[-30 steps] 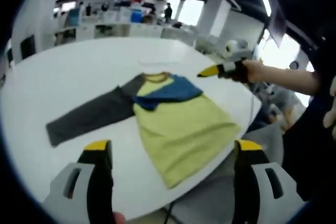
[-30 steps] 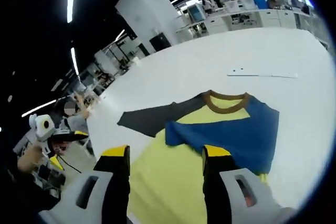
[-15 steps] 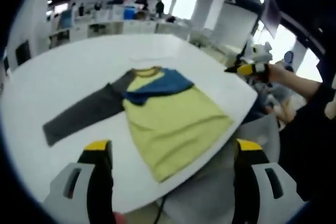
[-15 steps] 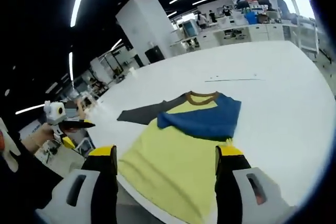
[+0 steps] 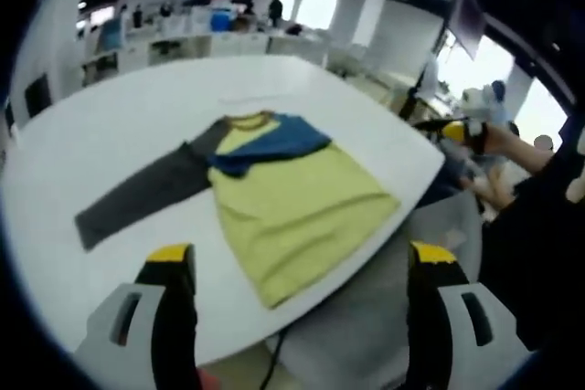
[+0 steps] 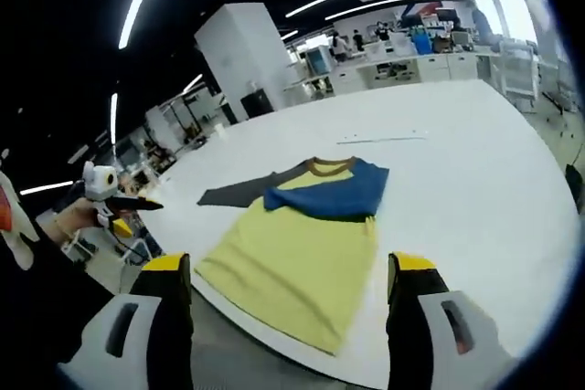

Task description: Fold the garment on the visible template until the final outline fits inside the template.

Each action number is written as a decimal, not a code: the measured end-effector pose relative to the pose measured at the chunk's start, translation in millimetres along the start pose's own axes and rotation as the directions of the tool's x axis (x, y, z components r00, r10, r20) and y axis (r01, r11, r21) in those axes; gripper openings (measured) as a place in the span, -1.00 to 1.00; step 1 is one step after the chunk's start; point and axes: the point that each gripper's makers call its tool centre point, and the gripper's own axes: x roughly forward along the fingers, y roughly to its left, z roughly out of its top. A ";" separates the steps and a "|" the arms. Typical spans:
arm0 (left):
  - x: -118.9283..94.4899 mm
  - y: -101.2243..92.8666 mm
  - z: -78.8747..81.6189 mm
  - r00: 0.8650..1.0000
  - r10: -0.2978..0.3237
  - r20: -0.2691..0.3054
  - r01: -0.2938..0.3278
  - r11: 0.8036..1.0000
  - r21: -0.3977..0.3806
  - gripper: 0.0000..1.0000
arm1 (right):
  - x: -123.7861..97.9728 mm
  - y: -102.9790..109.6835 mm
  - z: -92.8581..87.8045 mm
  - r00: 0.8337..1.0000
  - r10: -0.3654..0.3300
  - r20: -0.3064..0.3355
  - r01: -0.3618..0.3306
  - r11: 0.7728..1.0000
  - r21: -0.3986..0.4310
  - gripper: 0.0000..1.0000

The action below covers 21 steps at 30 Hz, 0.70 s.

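I see the shirt (image 5: 274, 189) lying flat on the white tabletop (image 5: 110, 125), near its edge: yellow body, blue sleeve (image 6: 331, 196) folded across the chest, grey sleeve (image 5: 137, 194) stretched out to the side. My left hand-held gripper (image 5: 297, 258) hangs off the tabletop with jaws wide apart, holding nothing. My right hand-held gripper (image 6: 288, 267) is likewise spread and empty, well back from the shirt. A thin pale line (image 6: 379, 138) lies on the tabletop beyond the collar
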 end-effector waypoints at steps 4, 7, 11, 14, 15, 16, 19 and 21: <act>-1.3 -3.1 2.4 1.000 0.002 -0.003 -0.002 1.000 0.009 0.84 | -9.4 -2.2 -1.3 1.000 -0.015 0.005 0.015 1.000 -0.017 0.84; -0.8 -5.9 4.8 1.000 0.001 -0.002 -0.001 1.000 0.016 0.84 | -14.6 -2.0 -2.5 1.000 -0.015 0.010 0.015 0.999 -0.029 0.91; 0.2 -7.9 8.8 1.000 0.001 0.008 -0.002 1.000 0.018 0.84 | -20.3 -3.7 -4.1 1.000 -0.018 0.015 0.019 0.999 -0.033 0.99; 0.5 -9.1 9.3 1.000 0.001 0.010 -0.001 1.000 0.015 0.84 | -23.0 -5.8 -5.1 1.000 -0.021 0.016 0.022 0.999 -0.038 0.99; 0.7 -9.4 8.7 1.000 0.001 0.008 -0.001 1.000 0.016 0.84 | -23.4 -5.6 -5.3 1.000 -0.018 0.014 0.018 0.999 -0.039 0.99; 0.8 -9.6 7.9 1.000 0.001 0.005 -0.001 1.000 0.017 0.84 | -23.9 -4.9 -5.6 1.000 -0.014 0.012 0.014 0.999 -0.040 0.99; 1.1 -9.3 6.6 1.000 0.001 0.001 -0.001 1.000 0.015 0.84 | -24.0 -3.5 -6.3 1.000 -0.006 0.000 0.006 0.999 -0.047 0.99; 1.3 -9.1 6.7 1.000 0.001 0.000 -0.001 1.000 0.013 0.84 | -22.7 -4.1 -6.0 1.000 -0.007 -0.005 0.006 0.999 -0.048 0.99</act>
